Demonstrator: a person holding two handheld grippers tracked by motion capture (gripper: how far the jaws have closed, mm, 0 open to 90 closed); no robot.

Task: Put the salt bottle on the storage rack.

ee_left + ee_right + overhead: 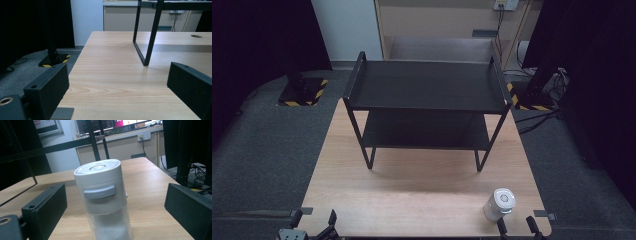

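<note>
Right gripper (115, 202) jaws wide apart, straddling white shaker jar (103, 200) without touching; jar upright near table (422, 200) front-right edge. Left gripper (117, 85) also wide, nothing between jaws, at front-left edge. Black two-tier rack (427, 92) stands mid-table, well apart from jar.

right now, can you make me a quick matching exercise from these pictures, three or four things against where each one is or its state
Things:
1. white shaker
2. black shelf rack
3. left gripper
4. right gripper

Places or states:
A. open, at the table's near left edge
B. mid-table, both shelves bare
C. upright, near right corner
D. open, jaws either side of the shaker

Pairs: 1-C, 2-B, 3-A, 4-D
</note>
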